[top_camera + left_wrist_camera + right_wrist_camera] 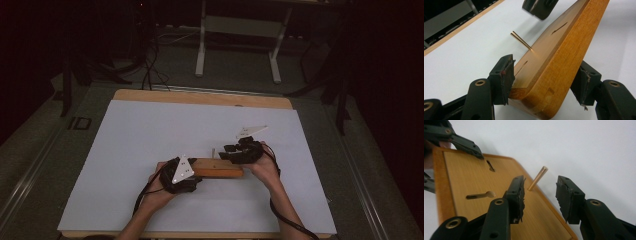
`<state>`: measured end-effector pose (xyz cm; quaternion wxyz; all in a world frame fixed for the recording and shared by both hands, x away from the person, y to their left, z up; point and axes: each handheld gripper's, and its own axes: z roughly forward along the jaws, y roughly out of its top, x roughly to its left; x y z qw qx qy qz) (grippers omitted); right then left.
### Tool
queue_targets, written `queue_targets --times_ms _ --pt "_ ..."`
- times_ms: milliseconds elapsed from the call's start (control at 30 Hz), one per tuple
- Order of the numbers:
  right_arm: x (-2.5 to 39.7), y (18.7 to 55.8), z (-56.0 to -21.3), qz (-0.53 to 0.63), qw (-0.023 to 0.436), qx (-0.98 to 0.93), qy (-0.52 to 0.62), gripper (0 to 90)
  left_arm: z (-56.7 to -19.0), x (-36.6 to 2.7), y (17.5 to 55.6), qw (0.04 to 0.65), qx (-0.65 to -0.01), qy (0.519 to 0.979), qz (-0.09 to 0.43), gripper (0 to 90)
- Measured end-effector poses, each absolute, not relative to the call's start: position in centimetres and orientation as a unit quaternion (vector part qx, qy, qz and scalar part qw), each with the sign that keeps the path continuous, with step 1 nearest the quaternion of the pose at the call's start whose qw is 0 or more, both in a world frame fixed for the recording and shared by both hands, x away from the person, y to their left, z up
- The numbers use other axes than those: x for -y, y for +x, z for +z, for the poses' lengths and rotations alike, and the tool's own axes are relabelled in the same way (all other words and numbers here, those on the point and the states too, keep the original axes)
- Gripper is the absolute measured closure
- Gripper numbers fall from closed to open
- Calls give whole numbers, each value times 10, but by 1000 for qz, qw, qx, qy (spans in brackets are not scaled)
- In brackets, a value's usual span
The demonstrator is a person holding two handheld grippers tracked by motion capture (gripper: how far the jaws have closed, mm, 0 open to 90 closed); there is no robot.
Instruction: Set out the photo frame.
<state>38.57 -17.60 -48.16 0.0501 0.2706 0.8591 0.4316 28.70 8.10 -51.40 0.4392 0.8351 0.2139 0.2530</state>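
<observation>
Near the tabletop [125, 150] front, we clamp the wooden board [554, 62] end with our left hand-held gripper [544, 85]. Right hand-held gripper [540, 197] is released, jaws straddling the brass pin [538, 178] just ahead, tilted upward.

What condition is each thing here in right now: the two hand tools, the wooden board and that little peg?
Left tool: shut on the wooden board's end.
Right tool: open, jaws either side of the peg, not touching it.
Wooden board: lying on the white table.
Peg: standing in the board, tilted.

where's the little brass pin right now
The brass pin stands on the wooden board, ahead of the right gripper between its open fingers.
</observation>
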Motion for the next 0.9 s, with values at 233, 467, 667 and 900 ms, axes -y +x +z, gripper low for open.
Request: queue_targets --times_ms 233,467,667,900 --pt "194 372 -476 442 104 -847 275 578 -510 -81 290 447 -232 829 244 410" --pt "204 360 -476 437 144 -845 271 581 -508 -83 294 454 -242 824 237 417" --pt "216 354 -477 450 147 -838 271 598 -506 -85 298 452 -248 823 238 416" --pt "232 351 -482 450 153 -833 283 595 -506 -86 300 453 -253 821 238 417"
